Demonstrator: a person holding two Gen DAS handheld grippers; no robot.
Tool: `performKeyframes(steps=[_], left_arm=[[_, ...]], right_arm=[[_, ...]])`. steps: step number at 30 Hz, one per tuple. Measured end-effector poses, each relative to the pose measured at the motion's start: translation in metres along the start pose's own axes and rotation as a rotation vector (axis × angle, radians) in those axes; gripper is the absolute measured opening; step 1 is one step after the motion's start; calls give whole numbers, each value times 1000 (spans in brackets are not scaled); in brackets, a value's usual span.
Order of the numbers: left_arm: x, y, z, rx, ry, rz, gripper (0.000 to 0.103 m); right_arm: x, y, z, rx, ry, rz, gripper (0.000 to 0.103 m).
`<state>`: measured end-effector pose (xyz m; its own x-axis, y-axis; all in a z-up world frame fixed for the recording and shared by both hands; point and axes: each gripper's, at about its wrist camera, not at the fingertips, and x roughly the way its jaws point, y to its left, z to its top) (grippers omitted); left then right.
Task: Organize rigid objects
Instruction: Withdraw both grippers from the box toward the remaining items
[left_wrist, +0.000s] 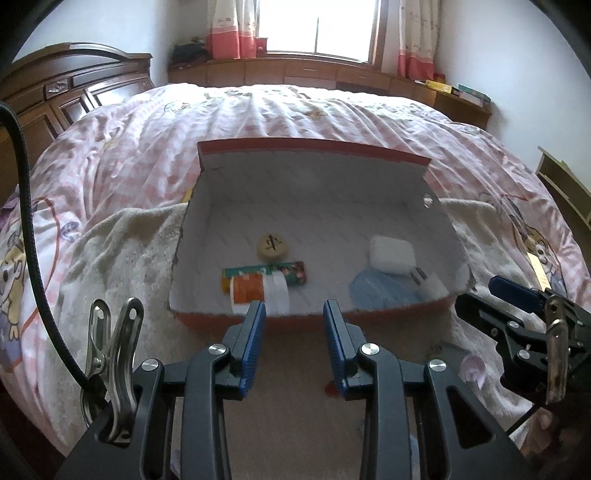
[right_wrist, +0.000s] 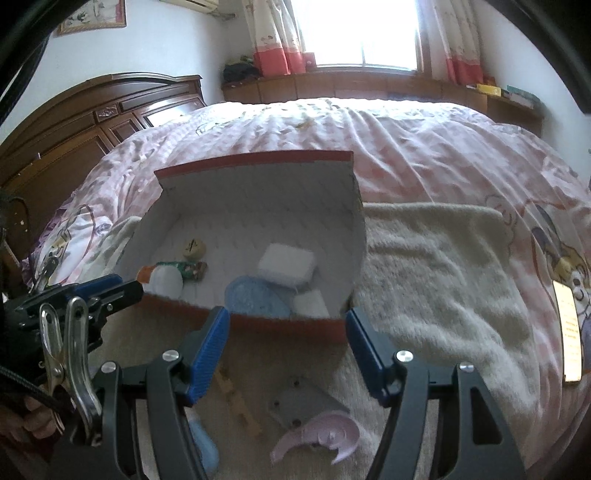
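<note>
Both grippers angled down toward box (left_wrist: 314, 321), jaws apart, empty.

Matt cardboard box (left_wrist: 369, 177) on a nubbly cloth towel (right_wrist: 443, 277).

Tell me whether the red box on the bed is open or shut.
Open. The red box has its lid standing up behind, and the round wooden piece inside shows.

Box (left_wrist: 369, 173) on towel (left_wrist: 122, 266), on the bed (left_wrist: 295, 110).
</note>
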<state>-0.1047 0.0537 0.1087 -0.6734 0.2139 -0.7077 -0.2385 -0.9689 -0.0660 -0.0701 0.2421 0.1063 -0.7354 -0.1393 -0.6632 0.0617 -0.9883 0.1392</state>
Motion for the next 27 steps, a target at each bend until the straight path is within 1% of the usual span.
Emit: performKeyframes(steps=[5, 11, 16, 23, 24, 26, 27], left_arm=[[-8, -8, -20, 14, 21, -18, 33], [-8, -14, -46, 17, 66, -33, 33], [-9, -20, -62, 24, 85, -51, 33], [-10, -35, -80, 60, 113, -99, 33], [-9, -36, -82, 64, 117, -104, 34], [-10, -40, -85, 69, 125, -120, 40], [-10, -42, -86, 71, 126, -131, 45]], right_arm=[[-9, -1, -19, 8, 14, -2, 68], [-16, -4, -43, 26, 36, -4, 69], [-23, -7, -58, 32, 42, -9, 68], [-28, -15, -75, 55, 55, -15, 68], [-28, -16, -76, 58, 56, -15, 68], [-30, -17, -77, 62, 55, -16, 68], [-31, -17, -78, 62, 54, -16, 69]])
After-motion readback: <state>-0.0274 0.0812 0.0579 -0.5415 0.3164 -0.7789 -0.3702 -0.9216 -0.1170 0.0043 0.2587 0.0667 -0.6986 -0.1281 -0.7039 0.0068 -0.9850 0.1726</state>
